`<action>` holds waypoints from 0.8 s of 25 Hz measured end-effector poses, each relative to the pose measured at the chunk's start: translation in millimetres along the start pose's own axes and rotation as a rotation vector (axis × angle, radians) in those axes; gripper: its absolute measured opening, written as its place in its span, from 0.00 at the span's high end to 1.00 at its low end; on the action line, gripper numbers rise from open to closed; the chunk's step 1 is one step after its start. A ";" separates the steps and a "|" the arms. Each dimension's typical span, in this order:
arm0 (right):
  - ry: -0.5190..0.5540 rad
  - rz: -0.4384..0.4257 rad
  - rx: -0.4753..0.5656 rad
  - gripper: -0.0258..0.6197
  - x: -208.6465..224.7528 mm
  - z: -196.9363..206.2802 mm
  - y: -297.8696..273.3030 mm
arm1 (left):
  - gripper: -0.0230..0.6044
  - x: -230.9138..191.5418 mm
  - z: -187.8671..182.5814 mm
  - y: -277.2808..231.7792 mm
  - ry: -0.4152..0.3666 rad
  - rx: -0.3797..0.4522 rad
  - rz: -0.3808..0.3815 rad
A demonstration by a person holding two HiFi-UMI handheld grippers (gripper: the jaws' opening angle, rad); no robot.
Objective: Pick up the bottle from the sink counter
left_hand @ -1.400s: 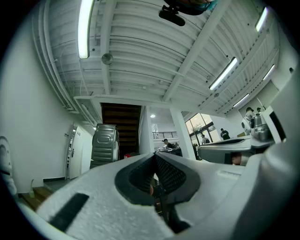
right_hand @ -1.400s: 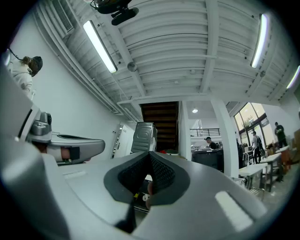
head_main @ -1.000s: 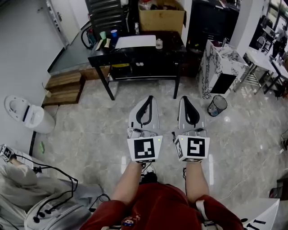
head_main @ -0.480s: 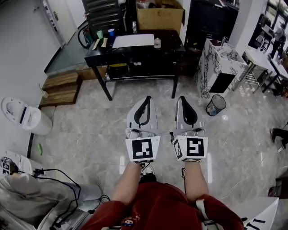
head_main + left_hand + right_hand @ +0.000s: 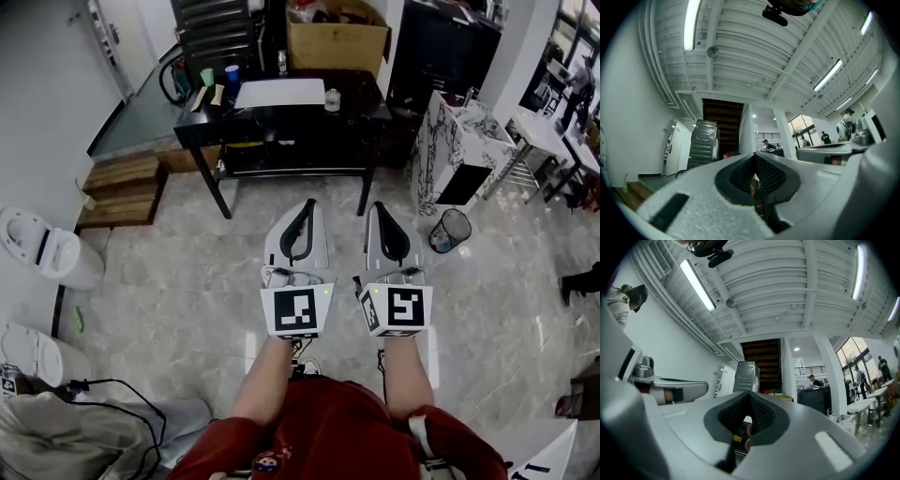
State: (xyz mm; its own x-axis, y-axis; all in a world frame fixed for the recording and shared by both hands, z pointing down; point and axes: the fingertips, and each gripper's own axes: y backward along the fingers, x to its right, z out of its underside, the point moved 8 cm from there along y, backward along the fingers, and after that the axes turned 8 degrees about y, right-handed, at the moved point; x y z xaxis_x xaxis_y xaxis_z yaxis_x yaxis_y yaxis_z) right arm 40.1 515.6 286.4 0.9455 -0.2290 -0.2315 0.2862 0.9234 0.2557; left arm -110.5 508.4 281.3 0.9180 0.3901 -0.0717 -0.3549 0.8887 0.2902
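Marble sink worktop [image 5: 439, 159] stands upper right; left claw [image 5: 308, 204] and right claw [image 5: 382, 206], clenched empty, should open nearing it.

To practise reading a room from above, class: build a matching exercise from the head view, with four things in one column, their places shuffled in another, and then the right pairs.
Things:
1 toilet
2 bin
3 box
4 sheet

Places:
a on the black table
b beside the marble counter
c at the view's left edge
d beyond the table's far edge

Pairs: 1-c, 2-b, 3-d, 4-a
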 end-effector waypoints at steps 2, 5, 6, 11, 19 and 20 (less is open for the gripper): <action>-0.001 0.003 -0.001 0.96 -3.3 1.9 -11.3 | 0.96 -9.3 1.9 -7.5 0.001 -0.012 0.007; 0.000 0.010 -0.001 0.96 -8.3 4.7 -25.2 | 0.96 -20.5 3.1 -17.3 0.005 0.006 0.017; 0.001 0.011 -0.002 0.96 -9.9 6.1 -29.2 | 0.96 -24.0 3.9 -19.8 0.002 0.010 0.018; -0.044 0.005 -0.006 0.96 -10.0 13.0 -41.5 | 0.96 -35.3 12.2 -28.9 0.000 -0.039 0.022; -0.030 0.008 -0.009 0.96 -1.9 31.9 -62.0 | 0.96 -39.1 23.8 -52.0 0.001 0.016 0.028; -0.028 0.007 -0.008 0.96 0.7 34.7 -66.2 | 0.96 -39.6 26.2 -57.2 -0.003 0.018 0.025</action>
State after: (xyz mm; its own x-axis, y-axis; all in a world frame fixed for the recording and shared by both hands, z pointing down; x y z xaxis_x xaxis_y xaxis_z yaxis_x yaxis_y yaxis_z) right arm 27.1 443.6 301.9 0.9516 -0.2309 -0.2029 0.2783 0.9274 0.2499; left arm -121.9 435.8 292.6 0.9092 0.4117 -0.0616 -0.3748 0.8740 0.3093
